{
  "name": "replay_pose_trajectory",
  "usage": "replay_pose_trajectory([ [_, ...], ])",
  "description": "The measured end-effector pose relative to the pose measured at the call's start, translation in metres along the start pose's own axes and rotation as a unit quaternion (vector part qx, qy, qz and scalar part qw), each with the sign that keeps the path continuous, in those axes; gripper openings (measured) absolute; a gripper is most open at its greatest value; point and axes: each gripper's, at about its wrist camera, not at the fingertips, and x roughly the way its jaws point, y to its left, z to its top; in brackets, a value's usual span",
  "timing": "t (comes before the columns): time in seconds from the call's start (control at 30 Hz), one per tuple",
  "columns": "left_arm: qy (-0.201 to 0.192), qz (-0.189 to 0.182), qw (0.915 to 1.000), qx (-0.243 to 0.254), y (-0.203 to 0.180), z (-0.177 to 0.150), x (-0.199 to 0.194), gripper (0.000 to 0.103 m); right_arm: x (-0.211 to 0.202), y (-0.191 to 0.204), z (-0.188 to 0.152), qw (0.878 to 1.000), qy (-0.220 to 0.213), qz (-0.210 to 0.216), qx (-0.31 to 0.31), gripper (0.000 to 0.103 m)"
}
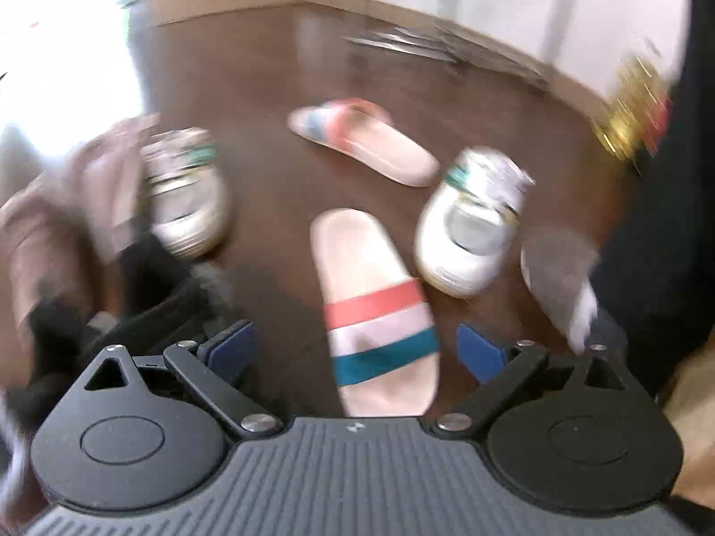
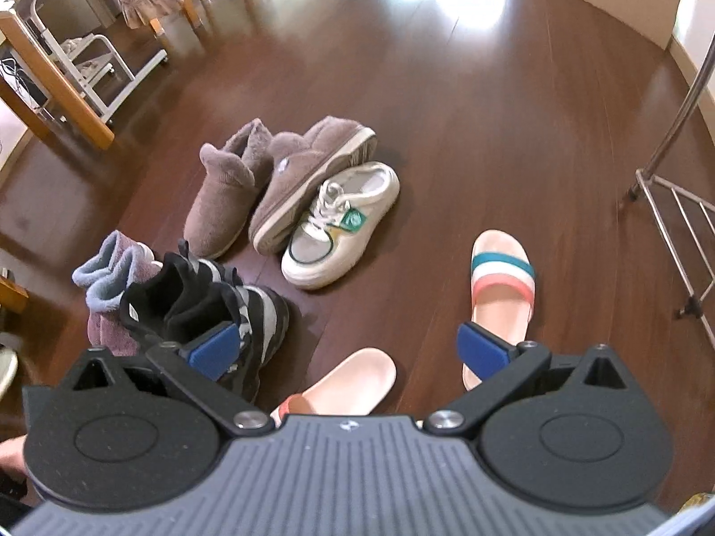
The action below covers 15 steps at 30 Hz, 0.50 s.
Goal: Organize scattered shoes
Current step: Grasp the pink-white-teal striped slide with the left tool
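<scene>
The left wrist view is blurred. My left gripper [image 1: 357,348] stands open above a pink slide [image 1: 371,312] with red, white and teal straps; its pads do not touch the slide. Its pair [image 1: 362,140] lies farther off. One white sneaker [image 1: 473,223] sits to the right and another [image 1: 183,192] to the left. My right gripper [image 2: 348,350] is open too, hovering over a pink slide [image 2: 344,384] on the floor. The strapped slide [image 2: 500,295] lies to its right. A white sneaker [image 2: 339,228] leans against two brown fluffy slippers [image 2: 223,196].
Black-and-white striped sneakers [image 2: 210,308] and purple fleece slippers [image 2: 111,286] sit by the right gripper's left finger. A covered stool [image 2: 152,0], white cart [image 2: 89,58] and wooden table leg [image 2: 58,85] stand far left. A metal rack [image 2: 670,205] stands on the right. The floor is dark wood.
</scene>
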Motion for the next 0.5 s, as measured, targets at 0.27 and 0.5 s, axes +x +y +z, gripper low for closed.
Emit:
replay_pose_trajectory([
  [0.27, 0.073, 0.021, 0.9957, 0.054, -0.032, -0.022, 0.090, 0.099, 0.011, -0.001, -0.006, 0.999, 0.035, -0.009, -0.024, 0.103],
  [0.5, 0.070, 0.016, 0.9974, 0.001, -0.012, -0.028, 0.108, 0.097, 0.010, 0.002, -0.016, 0.997, 0.044, 0.002, -0.060, 0.103],
])
